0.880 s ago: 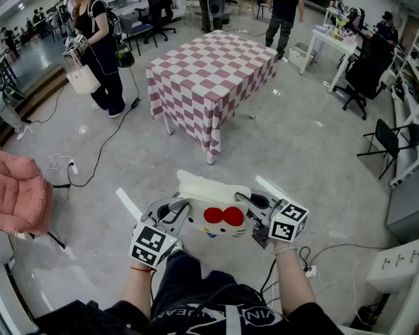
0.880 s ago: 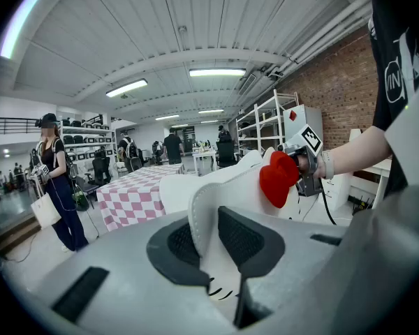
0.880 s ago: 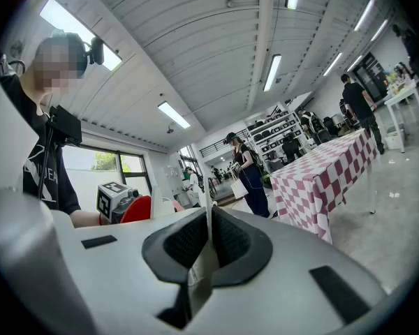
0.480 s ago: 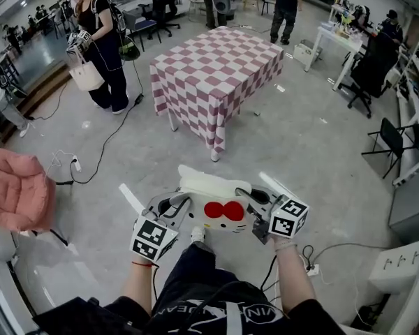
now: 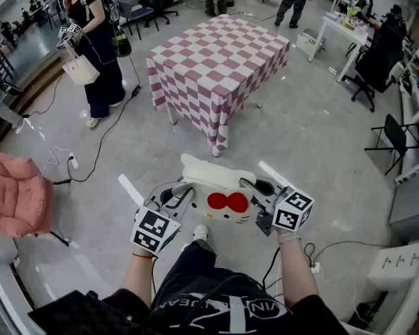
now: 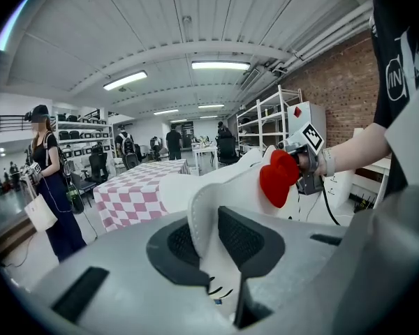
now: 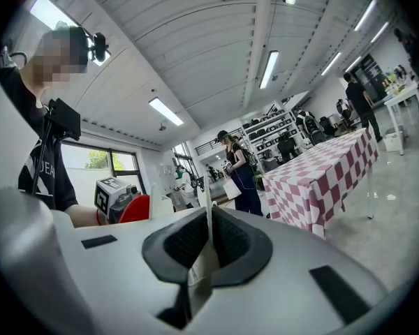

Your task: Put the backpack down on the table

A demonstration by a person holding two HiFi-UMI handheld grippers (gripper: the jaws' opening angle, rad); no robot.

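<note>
Left gripper [image 6: 213, 246]: is clamping down on a padded white edge of the Hello Kitty backpack [image 5: 220, 190]; the fabric is filling the gap between the jaws.
Right gripper [image 7: 208, 246]: is pinching a thin white flap or strap of the same backpack; the jaws are closing flat on it.
Backpack: is hanging in the air between the two grippers, with its red bow [image 5: 227, 202] facing up and nothing underneath it but the floor.
Tabletop [image 5: 216, 54]: checked pink-and-white cloth, lying ahead of both grippers and well apart from them; bare as far as I can tell.
Step in hand: carrying, I think; the set-down is not yet starting.
Doing it well: both grips should be holding firm through the walk. The grippers should be travelling level so the bag is not swinging. The bag needs lifting over the near corner, not dragging against the overhanging cloth.
Placement: the bag should be going down well inside the edge, flat on its back or base. Jaws should be opening only once the tabletop is bearing the weight.
Risk: the right gripper's hold looks thin, so the flap may be slipping under load.
Path: a floor cable [image 5: 105, 145] is running off to the left of the left gripper. A person with a tote bag [image 5: 91, 40] is standing beyond it.
</note>
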